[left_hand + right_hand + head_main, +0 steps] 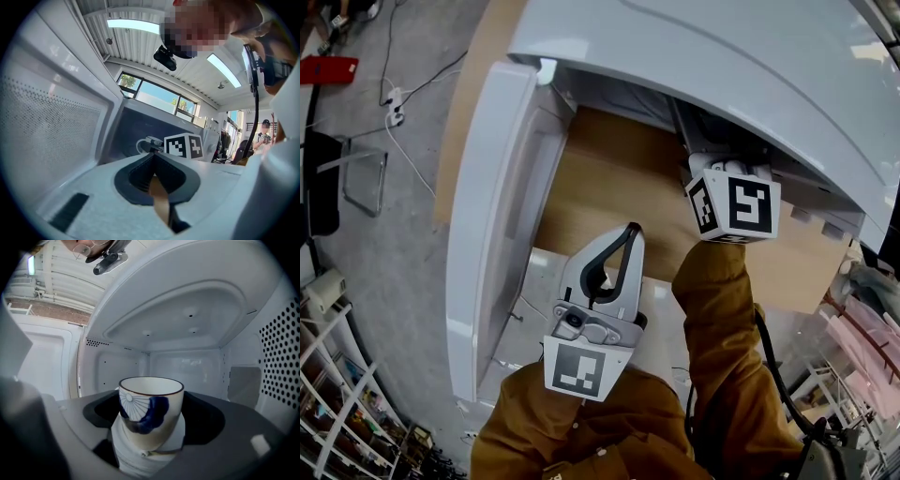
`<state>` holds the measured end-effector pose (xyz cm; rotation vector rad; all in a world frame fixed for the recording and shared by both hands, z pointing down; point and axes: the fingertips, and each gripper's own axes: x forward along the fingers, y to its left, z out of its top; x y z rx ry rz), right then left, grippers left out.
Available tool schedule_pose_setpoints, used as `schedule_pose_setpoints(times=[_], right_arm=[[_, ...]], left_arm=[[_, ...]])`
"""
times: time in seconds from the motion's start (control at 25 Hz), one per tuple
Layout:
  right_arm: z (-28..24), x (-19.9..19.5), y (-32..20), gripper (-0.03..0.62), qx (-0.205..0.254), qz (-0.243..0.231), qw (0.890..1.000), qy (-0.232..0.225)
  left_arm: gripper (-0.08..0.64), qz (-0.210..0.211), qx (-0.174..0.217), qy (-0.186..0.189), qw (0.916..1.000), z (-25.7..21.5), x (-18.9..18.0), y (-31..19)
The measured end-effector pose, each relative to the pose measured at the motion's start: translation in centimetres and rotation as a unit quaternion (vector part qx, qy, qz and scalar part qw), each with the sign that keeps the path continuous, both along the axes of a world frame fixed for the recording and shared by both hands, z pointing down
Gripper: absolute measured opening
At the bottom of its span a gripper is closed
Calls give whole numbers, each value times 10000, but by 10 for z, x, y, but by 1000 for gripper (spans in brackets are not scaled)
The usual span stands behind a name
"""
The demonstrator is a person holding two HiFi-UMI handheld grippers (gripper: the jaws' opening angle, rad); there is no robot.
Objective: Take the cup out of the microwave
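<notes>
One ceramic cup inside the microwave, clamped mid-wall by the right gripper. It is likely rigid, glaze-slick and breakable. Empty left gripper is closed outside the microwave.

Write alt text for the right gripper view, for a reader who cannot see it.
The right gripper is closed on a white cup with a blue painted pattern and a dark rim, inside the white microwave. Behind the cup are the cavity's back wall and, at right, a perforated side wall.
</notes>
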<state>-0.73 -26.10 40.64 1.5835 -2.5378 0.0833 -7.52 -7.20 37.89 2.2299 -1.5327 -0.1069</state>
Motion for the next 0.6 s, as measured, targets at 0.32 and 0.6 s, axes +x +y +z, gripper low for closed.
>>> schedule_pose_setpoints(times=[0.32,0.6], right_arm=[[1,2,-1,393,-50,84,9999,66],[-6,6,14,394,-3,38,9999,-154]], left_arm=[[4,-15,22,-29,10000,-2,-2,4],[4,-29,47,-75,10000,-3,-3,6]])
